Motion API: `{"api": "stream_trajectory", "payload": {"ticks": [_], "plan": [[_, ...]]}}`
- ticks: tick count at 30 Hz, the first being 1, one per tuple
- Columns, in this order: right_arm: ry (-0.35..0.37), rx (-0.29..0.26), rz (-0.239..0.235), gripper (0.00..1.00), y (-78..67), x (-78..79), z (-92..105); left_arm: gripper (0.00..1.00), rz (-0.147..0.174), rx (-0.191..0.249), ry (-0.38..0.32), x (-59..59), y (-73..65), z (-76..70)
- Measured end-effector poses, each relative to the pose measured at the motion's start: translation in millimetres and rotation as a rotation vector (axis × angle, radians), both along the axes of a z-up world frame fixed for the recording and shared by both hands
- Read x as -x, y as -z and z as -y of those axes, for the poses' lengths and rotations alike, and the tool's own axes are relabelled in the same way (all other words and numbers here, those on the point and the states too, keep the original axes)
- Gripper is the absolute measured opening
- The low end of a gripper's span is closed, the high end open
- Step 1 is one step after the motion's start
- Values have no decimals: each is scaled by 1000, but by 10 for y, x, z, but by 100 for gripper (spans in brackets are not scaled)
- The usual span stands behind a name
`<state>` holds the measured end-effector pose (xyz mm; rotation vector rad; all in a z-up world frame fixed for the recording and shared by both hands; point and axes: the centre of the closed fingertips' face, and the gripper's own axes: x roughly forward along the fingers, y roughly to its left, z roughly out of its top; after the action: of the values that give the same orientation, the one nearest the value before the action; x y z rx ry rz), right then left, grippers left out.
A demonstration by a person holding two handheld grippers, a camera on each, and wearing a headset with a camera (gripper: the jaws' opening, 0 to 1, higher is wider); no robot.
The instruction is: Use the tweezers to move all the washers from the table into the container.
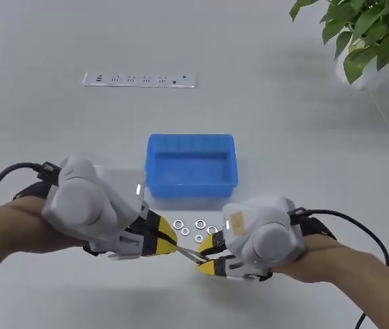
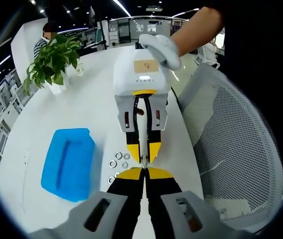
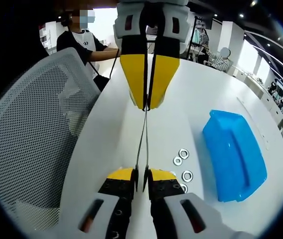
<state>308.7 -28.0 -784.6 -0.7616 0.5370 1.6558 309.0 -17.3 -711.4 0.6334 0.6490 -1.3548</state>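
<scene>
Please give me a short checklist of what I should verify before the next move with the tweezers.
1. Left tool shut on the tweezers: ok.
2. Right tool shut on the same tweezers: ok.
3. Washers lie loose on the table, beside the tools: ok.
4. Blue container open, just beyond the washers: ok.
5. One tool alone holds the tweezers, ready to pinch: not ok, both hold them.
6. Which end carries the tweezers' tips: cannot tell.
</scene>
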Motion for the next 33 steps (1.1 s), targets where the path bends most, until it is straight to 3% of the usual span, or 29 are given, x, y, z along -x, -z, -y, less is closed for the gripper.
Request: {"api": "stream_trajectory", "payload": {"ticks": [11,22,33], "plan": [[33,-43,-24,12,-48,14,-70,5,5,24,19,-5,-91,129],[62,-61,-33,12,-61,4,-33,5,-2,93,19,-26,-151,301],[84,-57,-30,16,-84,-25,28,5,-10,91,15,-18,-155,293]]}}
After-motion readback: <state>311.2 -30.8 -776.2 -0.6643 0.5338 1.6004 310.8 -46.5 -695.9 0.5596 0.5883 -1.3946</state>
